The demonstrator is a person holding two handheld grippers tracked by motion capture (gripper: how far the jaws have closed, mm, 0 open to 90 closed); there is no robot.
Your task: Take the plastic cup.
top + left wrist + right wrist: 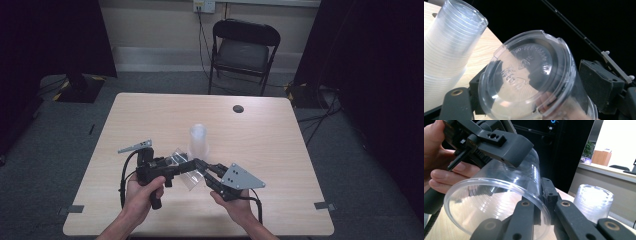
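Clear cup, rim in right hand-held gripper

A light wooden table with rounded corners is seen standing on grey carpet. Just beyond the two grippers, a stack of clear plastic cups is set upside down on the tabletop, near its middle. Farther past the grippers, toward the far edge, a dark round cable hole is let into the top.
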